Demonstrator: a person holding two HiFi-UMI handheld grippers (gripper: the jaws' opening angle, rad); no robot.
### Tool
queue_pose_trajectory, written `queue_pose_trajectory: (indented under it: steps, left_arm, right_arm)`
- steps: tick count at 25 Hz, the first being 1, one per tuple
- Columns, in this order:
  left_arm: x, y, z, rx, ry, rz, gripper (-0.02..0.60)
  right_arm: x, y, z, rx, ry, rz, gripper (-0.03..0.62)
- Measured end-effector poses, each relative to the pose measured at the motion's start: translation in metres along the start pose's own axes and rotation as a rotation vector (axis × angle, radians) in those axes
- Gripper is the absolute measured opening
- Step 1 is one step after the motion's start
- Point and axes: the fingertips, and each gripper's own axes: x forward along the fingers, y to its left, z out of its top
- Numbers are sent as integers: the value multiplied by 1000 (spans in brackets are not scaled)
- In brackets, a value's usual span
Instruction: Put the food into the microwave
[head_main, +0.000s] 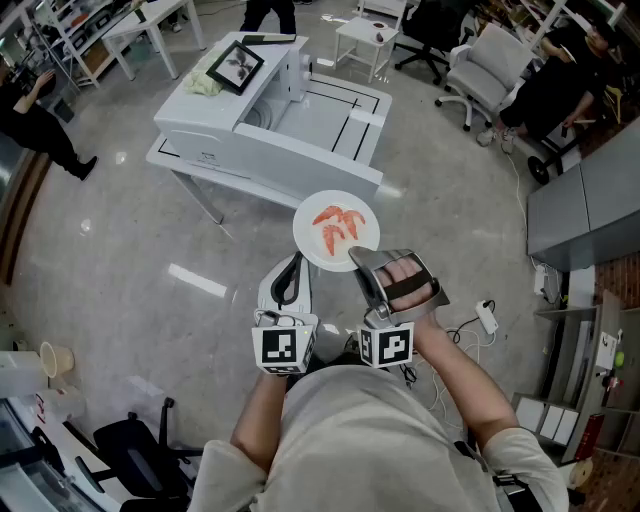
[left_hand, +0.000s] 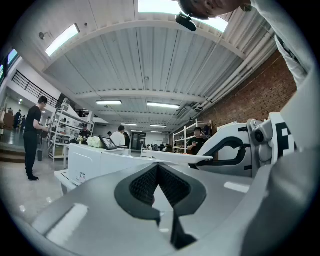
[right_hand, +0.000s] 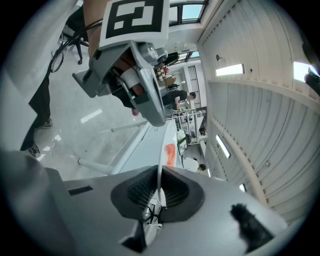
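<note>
A white plate (head_main: 322, 213) with a few orange shrimp (head_main: 338, 226) hangs over the floor in front of me. My right gripper (head_main: 357, 252) is shut on its near rim; in the right gripper view the plate (right_hand: 161, 159) runs edge-on between the pads, shrimp (right_hand: 170, 154) on top. My left gripper (head_main: 291, 264) is just left of the plate, shut and empty, its pads (left_hand: 150, 181) meeting at the tip. The white microwave (head_main: 220, 108) stands on a white table (head_main: 340, 120) ahead; it also shows as the microwave (left_hand: 87, 161) at the left in the left gripper view. Its door is not visible.
A framed tablet (head_main: 236, 67) and a green cloth (head_main: 205, 85) lie on the microwave. Office chairs (head_main: 485, 60) and seated people are at the back right, a grey cabinet (head_main: 590, 200) at the right, a power strip (head_main: 487, 317) on the floor.
</note>
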Motion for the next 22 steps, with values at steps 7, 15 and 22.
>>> queue_pose_trajectory:
  steps: [7, 15, 22]
  left_arm:
    - [-1, -2, -2, 1, 13, -1, 8]
    - [-4, -3, -1, 2, 17, 5, 8]
    - [-3, -3, -5, 2, 29, 2, 8]
  right_arm:
    - [-2, 3, -1, -1, 4, 7, 26]
    - [-8, 0, 2, 7, -5, -9, 26]
    - [-8, 0, -4, 9, 12, -16, 26]
